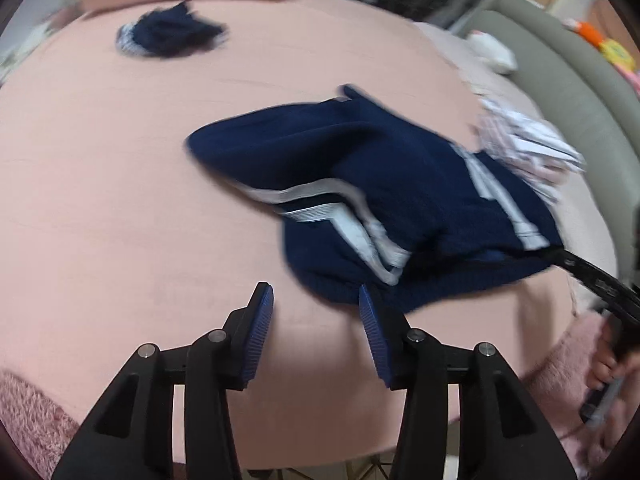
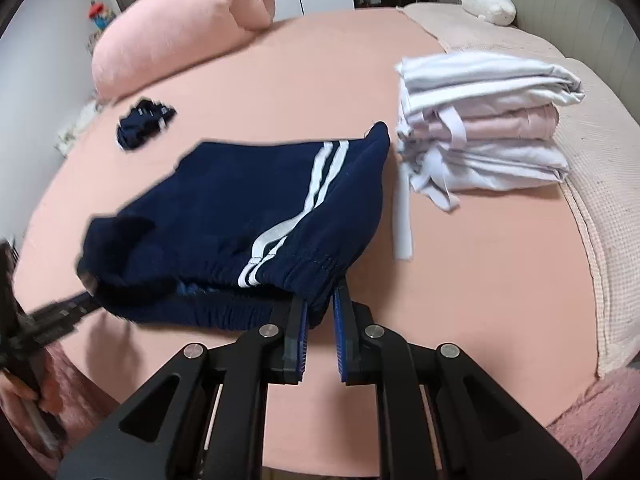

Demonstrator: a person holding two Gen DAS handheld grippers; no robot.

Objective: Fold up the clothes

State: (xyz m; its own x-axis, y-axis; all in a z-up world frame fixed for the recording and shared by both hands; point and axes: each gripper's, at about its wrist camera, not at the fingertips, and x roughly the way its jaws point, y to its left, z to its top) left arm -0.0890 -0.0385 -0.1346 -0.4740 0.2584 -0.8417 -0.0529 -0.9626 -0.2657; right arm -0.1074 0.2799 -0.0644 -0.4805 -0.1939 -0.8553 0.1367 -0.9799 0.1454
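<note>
Navy shorts with white side stripes (image 2: 256, 204) lie partly folded on the pink bed (image 2: 480, 264); they also show in the left wrist view (image 1: 360, 184). My right gripper (image 2: 320, 304) is shut on the elastic waistband at its right corner. My left gripper (image 1: 316, 300) is open and empty, just off the near edge of the shorts, its right pad touching the hem. In the right wrist view the left gripper's fingers (image 2: 64, 308) sit at the waistband's left end.
A stack of folded white and pink clothes (image 2: 484, 132) stands to the right of the shorts. A small crumpled navy garment (image 2: 140, 124) lies at the far left. A rolled pink blanket (image 2: 180, 28) lies at the back. A grey headboard (image 1: 568, 80) is right.
</note>
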